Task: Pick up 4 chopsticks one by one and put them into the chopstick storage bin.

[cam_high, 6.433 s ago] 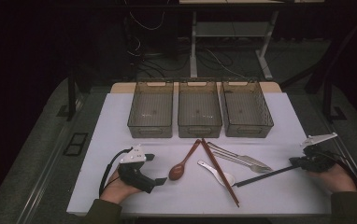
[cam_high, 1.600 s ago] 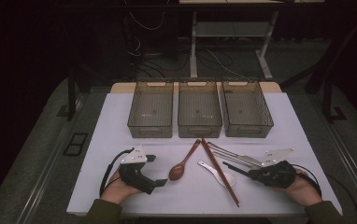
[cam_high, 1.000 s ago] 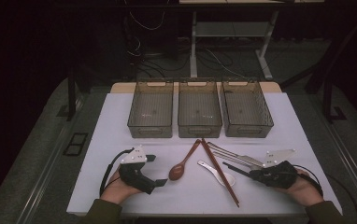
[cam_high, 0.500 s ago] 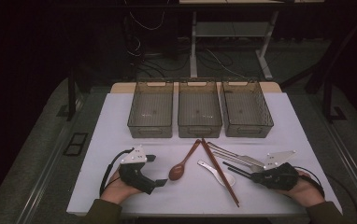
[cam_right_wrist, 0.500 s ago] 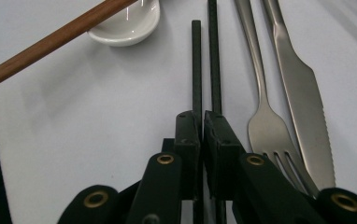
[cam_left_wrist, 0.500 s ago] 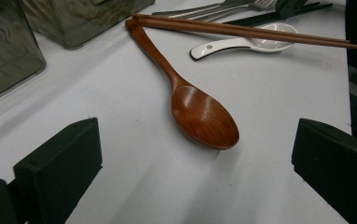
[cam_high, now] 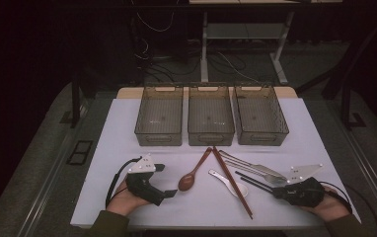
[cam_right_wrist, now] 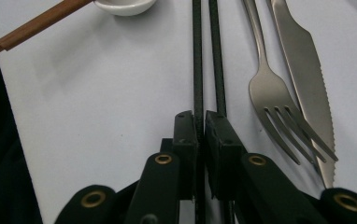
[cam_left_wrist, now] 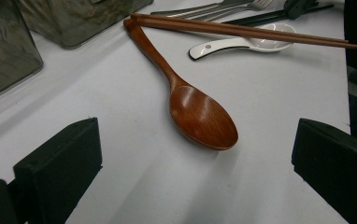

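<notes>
Your right gripper (cam_right_wrist: 201, 126): jaws pressed together, pinching 2 black chopsticks (cam_right_wrist: 208, 56) that lie flat on the white table (cam_high: 127, 123), just beside the fork (cam_right_wrist: 272, 88) and knife (cam_right_wrist: 307, 70). Your left gripper (cam_high: 169, 193): jaws spread wide, holding nothing, resting near the wooden spoon (cam_left_wrist: 193, 109).
</notes>
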A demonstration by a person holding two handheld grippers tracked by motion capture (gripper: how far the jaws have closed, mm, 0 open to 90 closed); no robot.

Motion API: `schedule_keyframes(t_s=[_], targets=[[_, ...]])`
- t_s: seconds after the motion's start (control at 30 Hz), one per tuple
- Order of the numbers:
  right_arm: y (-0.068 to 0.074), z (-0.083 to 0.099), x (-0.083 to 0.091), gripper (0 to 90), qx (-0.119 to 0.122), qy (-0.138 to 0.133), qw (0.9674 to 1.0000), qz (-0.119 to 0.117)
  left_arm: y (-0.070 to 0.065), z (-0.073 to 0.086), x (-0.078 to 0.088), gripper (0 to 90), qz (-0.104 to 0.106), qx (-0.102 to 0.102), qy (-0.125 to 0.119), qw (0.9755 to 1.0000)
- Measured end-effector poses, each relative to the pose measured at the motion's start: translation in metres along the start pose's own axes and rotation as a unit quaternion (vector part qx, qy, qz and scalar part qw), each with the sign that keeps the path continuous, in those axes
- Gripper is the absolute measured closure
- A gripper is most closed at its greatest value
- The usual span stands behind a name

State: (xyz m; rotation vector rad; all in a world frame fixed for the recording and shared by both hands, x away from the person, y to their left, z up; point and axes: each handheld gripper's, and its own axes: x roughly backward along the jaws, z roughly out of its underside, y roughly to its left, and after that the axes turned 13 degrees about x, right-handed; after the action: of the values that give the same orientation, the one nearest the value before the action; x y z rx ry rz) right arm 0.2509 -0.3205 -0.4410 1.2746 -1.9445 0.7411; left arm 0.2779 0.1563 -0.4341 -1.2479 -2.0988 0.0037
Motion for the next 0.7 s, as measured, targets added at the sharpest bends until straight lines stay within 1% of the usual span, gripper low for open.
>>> schedule_keyframes(t_s=[0.07,0.43,0.47,0.57,0.7], targets=[[0.0,0.0,0.0,84.4,0.0,-0.002,1.0,-0.001,0.0,0.0,0.0,0.7,0.0,0.001,-0.001,1.0],[-0.003,0.001,0.0,85.6,0.001,-0.003,1.0,-0.008,-0.001,0.0,0.0,0.6,0.001,0.0,-0.001,1.0],[-0.003,0.001,0.001,85.6,-0.001,-0.007,0.9999,-0.008,0.0,0.0,0.001,0.6,0.0,0.001,-0.001,1.0],[-0.005,-0.001,0.006,85.6,-0.009,-0.03,0.9995,-0.01,0.0,0.0,0.001,0.7,0.001,0.002,0.0,1.0],[-0.007,-0.002,0.011,85.5,-0.016,-0.047,0.9987,-0.01,0.0,0.0,0.001,0.6,-0.001,0.005,-0.002,1.0]])
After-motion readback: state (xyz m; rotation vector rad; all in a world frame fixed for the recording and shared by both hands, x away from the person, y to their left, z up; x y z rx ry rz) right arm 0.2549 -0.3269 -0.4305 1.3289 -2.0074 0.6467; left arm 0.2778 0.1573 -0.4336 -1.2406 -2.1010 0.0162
